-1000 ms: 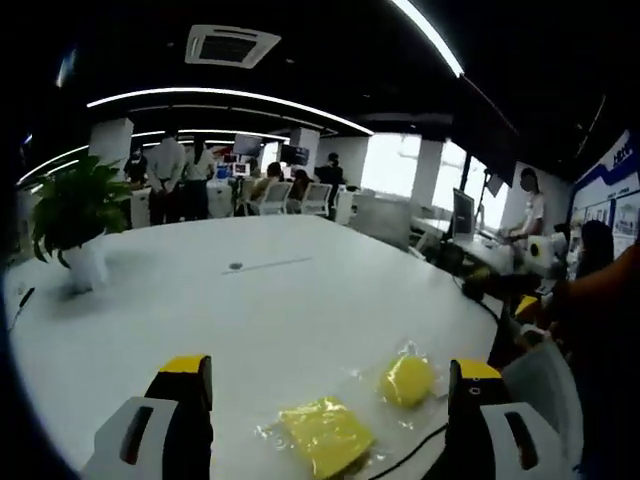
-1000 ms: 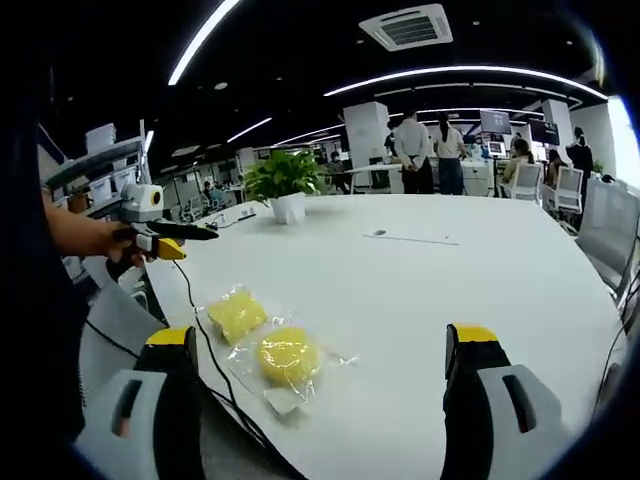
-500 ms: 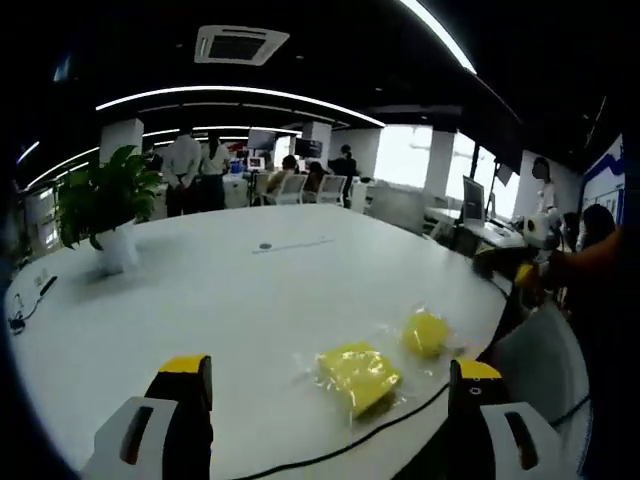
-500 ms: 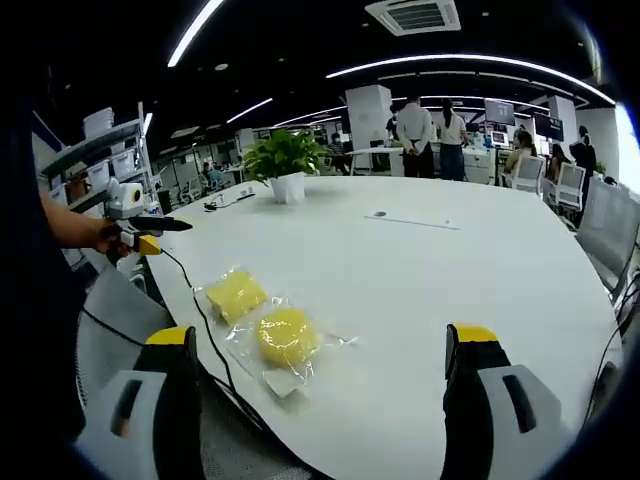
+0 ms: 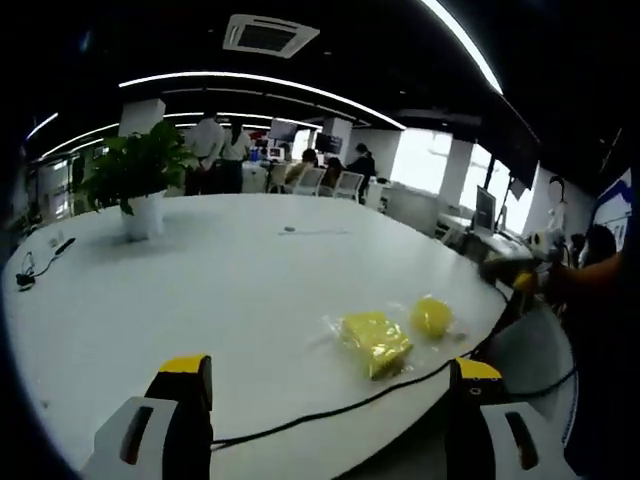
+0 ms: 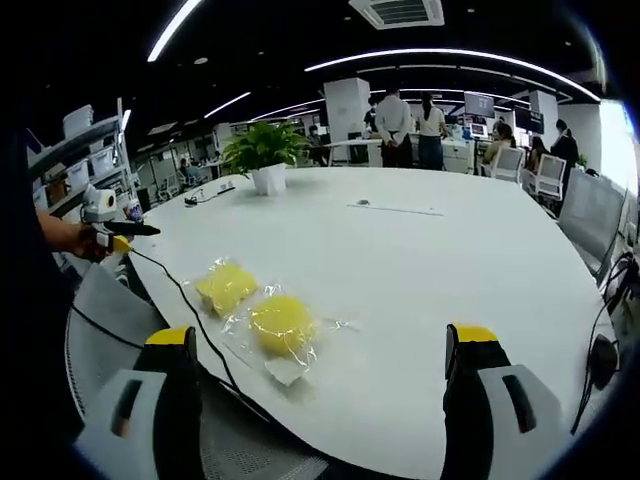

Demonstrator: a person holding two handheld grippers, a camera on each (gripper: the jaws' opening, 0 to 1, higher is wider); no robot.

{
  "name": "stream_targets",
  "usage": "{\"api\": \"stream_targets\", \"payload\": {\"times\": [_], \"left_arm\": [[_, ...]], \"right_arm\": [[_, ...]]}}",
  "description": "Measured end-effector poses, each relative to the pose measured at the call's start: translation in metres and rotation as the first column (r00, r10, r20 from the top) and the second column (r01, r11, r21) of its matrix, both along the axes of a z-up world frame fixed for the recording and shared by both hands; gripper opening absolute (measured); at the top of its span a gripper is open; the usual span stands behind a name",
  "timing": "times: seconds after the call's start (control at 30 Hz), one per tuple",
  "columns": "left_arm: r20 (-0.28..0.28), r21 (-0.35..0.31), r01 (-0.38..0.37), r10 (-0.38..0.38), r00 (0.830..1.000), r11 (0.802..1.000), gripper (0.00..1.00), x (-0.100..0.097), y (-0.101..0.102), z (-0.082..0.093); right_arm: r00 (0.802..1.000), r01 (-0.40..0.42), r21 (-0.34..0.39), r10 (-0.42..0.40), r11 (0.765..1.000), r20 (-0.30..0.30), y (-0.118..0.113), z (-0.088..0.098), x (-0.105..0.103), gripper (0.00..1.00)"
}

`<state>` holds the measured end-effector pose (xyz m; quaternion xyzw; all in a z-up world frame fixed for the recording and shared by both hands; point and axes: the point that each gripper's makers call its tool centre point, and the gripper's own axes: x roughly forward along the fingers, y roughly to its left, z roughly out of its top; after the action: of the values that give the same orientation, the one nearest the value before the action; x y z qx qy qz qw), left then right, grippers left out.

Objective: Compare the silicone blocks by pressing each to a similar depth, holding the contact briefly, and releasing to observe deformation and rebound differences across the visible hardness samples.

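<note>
A potted green plant in a white pot stands at the upper left of my left gripper view, people and office chairs behind it. A thin black cable crosses the white round table low in that frame, between my jaws and the samples. The square yellow silicone block and the round yellow silicone block lie side by side in crinkled clear plastic bags, right of centre, by the table edge. My left gripper and right gripper are both spread wide, holding nothing.
</note>
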<state>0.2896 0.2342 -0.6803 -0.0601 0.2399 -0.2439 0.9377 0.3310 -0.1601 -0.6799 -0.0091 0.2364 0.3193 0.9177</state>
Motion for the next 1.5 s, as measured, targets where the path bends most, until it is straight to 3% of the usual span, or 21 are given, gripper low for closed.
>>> {"api": "stream_targets", "payload": {"times": [0.13,0.37,0.47,0.6,0.63,0.67,0.73,1.03,1.5], "left_arm": [[0.010,0.015,0.003,-0.003,1.000,1.000,1.00,-0.004,-0.002,0.002],[0.028,0.039,0.032,-0.033,0.999,0.999,1.00,0.009,-0.011,0.006],[0.017,0.036,0.038,-0.039,0.999,0.999,1.00,0.013,-0.015,0.009],[0.053,0.043,0.041,-0.043,0.998,0.998,1.00,0.017,-0.020,0.016],[0.059,0.042,0.040,-0.042,0.997,0.998,1.00,0.017,-0.020,0.017],[0.055,0.045,0.037,-0.040,0.998,0.998,1.00,0.017,-0.021,0.016],[0.036,0.051,0.035,-0.037,0.999,0.998,1.00,0.015,-0.023,0.014],[0.054,0.051,0.015,-0.018,0.998,0.999,1.00,0.018,-0.025,0.015],[0.059,0.047,-0.007,0.004,0.998,0.999,1.00,0.016,-0.023,0.016]], "right_arm": [[1.000,-0.002,-0.017,0.002,1.000,0.017,0.000,0.003,-0.004,0.97],[1.000,-0.027,-0.051,0.027,0.998,0.000,0.002,-0.006,-0.009,0.97],[1.000,-0.019,-0.029,0.019,0.999,-0.013,0.003,-0.004,-0.008,0.97],[0.999,-0.014,-0.016,0.014,1.000,-0.038,0.002,-0.009,-0.003,0.97],[0.997,-0.049,0.051,0.051,0.998,-0.049,0.010,-0.006,-0.005,0.97],[0.997,-0.052,0.053,0.055,0.997,-0.058,0.008,-0.008,-0.004,0.97],[0.998,-0.059,-0.020,0.058,0.998,-0.025,0.004,-0.011,0.001,0.97],[0.999,-0.043,-0.025,0.043,0.999,0.012,-0.002,-0.005,0.013,0.97],[0.997,-0.071,-0.042,0.072,0.997,0.017,-0.001,-0.011,0.015,0.97]]}}
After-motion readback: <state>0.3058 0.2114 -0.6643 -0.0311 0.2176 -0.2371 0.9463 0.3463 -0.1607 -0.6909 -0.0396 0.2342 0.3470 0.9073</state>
